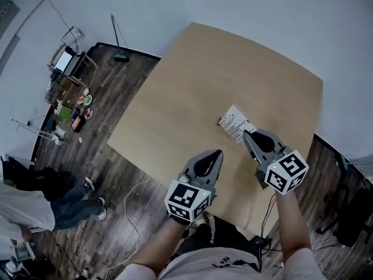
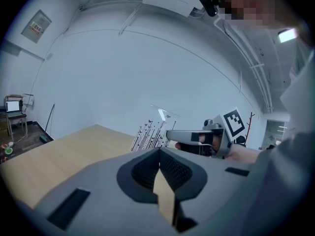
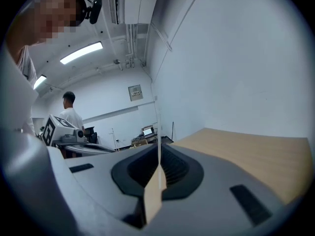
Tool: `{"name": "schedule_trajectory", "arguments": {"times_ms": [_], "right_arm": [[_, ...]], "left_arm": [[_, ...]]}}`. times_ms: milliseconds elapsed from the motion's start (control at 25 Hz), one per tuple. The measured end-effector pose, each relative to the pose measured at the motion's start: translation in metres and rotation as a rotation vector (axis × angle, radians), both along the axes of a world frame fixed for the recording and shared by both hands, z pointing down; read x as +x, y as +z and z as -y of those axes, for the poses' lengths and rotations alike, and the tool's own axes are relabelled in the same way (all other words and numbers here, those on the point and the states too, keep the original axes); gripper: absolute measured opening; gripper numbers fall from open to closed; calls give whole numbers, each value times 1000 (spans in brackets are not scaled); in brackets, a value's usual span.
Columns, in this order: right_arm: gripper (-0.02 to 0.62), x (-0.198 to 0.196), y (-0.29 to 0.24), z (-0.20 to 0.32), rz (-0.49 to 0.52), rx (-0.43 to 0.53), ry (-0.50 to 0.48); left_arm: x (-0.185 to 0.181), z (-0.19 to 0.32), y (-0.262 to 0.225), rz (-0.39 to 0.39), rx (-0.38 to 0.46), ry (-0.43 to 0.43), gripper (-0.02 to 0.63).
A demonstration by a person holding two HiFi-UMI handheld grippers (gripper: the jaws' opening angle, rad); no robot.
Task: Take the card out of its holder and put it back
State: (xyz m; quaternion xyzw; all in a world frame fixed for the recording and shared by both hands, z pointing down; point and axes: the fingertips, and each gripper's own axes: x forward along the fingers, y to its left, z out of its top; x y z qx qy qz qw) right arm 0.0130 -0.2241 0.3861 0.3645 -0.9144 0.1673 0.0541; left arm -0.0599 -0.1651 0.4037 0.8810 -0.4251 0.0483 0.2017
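The white printed card (image 1: 235,121) stands in its clear holder on the wooden table (image 1: 192,86), right of centre. In the left gripper view the card (image 2: 150,132) leans upright, with the holder's clear top (image 2: 165,114) rising above it. My right gripper (image 1: 246,134) is shut on the card's near edge, which shows as a thin edge-on sheet (image 3: 158,132) rising from its closed jaws (image 3: 158,173). My left gripper (image 1: 218,153) hovers shut and empty over the table's front part, a little short and left of the card. Its jaws (image 2: 160,154) meet with nothing between them.
The table's front edge (image 1: 175,177) runs just under my grippers. On the wood floor to the left are a cart with a laptop (image 1: 69,63), a broom (image 1: 119,45) and a person's legs (image 1: 70,206). A cable (image 1: 131,214) lies on the floor. Another person (image 3: 71,113) stands across the room.
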Motion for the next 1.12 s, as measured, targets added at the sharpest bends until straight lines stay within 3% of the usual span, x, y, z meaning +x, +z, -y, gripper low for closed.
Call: {"name": "schedule_trajectory", "arguments": {"times_ms": [200,560,1120], "right_arm": [[25,-13,-54,-29,3,38,23],[25,9,-76,-130,-19,95,71],[25,-3,-113,-164,2,109,68]], "left_arm": [[-17,-22,-49,-33,33,36,14],[9,-106,-72,-63,89,117,14],[0,-132,-114,-58,109,148,12]]}}
